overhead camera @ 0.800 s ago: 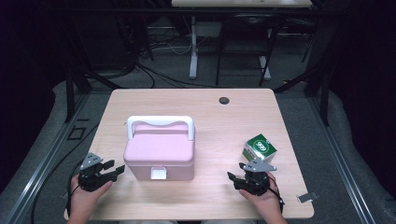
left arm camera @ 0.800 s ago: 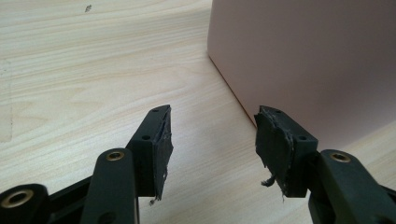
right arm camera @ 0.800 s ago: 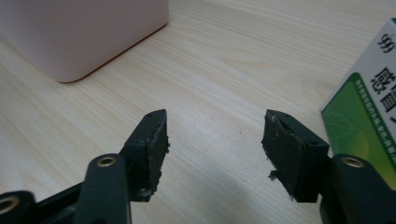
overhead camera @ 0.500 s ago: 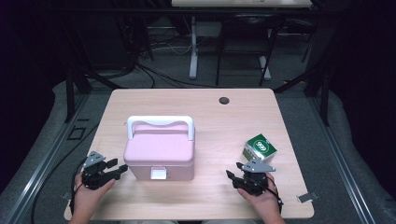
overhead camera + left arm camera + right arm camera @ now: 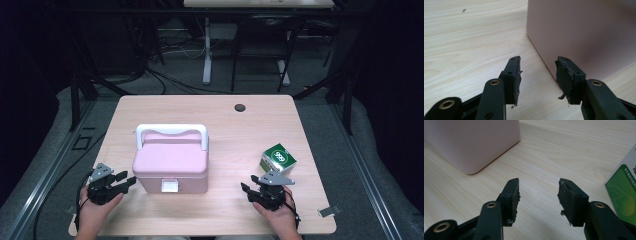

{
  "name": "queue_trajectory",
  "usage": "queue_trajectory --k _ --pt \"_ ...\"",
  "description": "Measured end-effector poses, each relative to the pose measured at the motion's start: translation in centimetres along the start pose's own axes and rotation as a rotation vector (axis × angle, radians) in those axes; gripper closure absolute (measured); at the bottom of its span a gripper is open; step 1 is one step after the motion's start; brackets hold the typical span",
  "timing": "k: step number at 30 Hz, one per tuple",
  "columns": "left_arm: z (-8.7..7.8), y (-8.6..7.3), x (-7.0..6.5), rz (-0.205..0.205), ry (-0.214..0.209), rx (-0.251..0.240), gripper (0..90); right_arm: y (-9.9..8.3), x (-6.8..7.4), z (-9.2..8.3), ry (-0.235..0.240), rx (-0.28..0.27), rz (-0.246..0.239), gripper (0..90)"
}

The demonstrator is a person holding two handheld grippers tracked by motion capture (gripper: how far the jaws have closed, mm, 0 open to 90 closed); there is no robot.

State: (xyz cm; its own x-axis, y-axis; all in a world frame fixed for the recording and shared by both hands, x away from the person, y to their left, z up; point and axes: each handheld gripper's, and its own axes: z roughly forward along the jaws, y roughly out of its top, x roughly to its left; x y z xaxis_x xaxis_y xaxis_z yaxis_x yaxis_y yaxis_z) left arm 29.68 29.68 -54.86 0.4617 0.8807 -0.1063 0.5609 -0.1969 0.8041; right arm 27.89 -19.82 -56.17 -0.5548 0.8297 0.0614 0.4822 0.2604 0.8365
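A pink lidded box (image 5: 171, 162) with a white handle (image 5: 171, 131) and a white front latch (image 5: 169, 186) stands on the wooden table (image 5: 225, 125), left of centre. My left gripper (image 5: 126, 178) rests open at the box's near left corner, a little apart from it. In the left gripper view my left gripper (image 5: 537, 61) has nothing between the jaws, and the pink box (image 5: 584, 32) stands just beyond them. My right gripper (image 5: 248, 182) is open near the front edge. A green and white carton (image 5: 278, 159) lies beside it. My right gripper (image 5: 539, 182) is empty, with the pink box (image 5: 471, 142) at far left and the carton (image 5: 624, 192) at right.
A dark cable hole (image 5: 240, 107) marks the table's far side. A small silver clip (image 5: 327, 211) lies by the table's front right corner. Bare wood stretches between the box and the carton. Cables and table legs stand on the floor behind.
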Motion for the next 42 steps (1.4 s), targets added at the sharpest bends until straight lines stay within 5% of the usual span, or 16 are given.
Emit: queue_trajectory --k 13,22,26,42 --pt "-0.3 0.4 -0.1 -0.042 -0.018 0.002 67.6 0.5 0.3 0.6 0.0 0.012 0.038 63.4" --pt "0.2 1.5 0.0 -0.068 -0.026 -0.031 81.5 1.6 1.1 1.7 0.011 0.029 0.018 74.7" --pt "0.4 2.1 -0.2 -0.05 -0.04 -0.03 89.5 2.4 1.4 2.4 0.038 0.023 0.019 79.6" --pt "1.5 3.8 -0.2 -0.042 -0.088 -0.046 90.0 6.0 3.7 5.6 0.105 -0.004 -0.021 85.1"
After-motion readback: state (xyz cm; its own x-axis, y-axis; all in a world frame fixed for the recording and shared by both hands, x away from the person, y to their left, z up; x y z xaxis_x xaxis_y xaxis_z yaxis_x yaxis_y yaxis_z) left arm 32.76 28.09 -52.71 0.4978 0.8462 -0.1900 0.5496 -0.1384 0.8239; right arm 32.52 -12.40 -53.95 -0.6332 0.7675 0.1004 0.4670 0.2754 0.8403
